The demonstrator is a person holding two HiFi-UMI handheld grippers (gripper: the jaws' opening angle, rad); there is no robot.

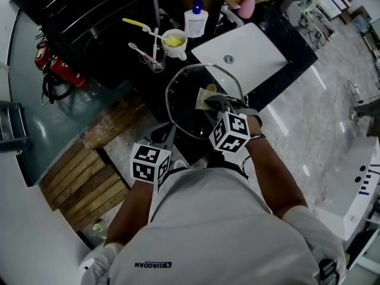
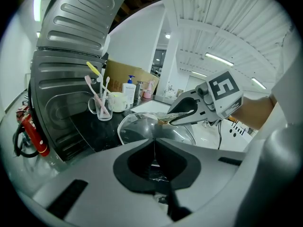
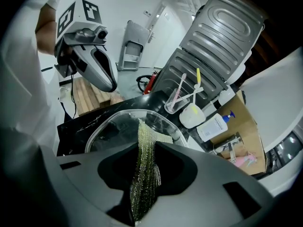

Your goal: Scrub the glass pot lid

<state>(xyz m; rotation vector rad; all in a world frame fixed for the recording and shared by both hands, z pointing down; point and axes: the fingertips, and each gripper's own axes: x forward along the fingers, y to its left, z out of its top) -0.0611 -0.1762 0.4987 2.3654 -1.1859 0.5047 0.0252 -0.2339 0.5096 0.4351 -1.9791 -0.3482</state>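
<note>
The glass pot lid [image 1: 189,108] is held tilted over the black counter, and it also shows in the left gripper view as the lid [image 2: 137,126]. My left gripper [image 1: 171,135] is shut on the lid's near left rim; a thin edge runs between its jaws [image 2: 154,150]. My right gripper [image 1: 215,103] is shut on a greenish scouring pad [image 3: 143,167]. The pad [image 1: 205,98] lies against the lid's upper right face. From the left gripper view, the right gripper [image 2: 173,119] presses the pad down on the glass.
Behind the lid stand a clear cup with toothbrushes [image 1: 155,58], a white mug [image 1: 174,42] and a soap bottle [image 1: 195,19]. A white basin [image 1: 243,52] is at the right, a pink spray bottle [image 1: 248,3] beyond it. A red extinguisher [image 1: 56,70] and wooden slats [image 1: 89,177] lie left.
</note>
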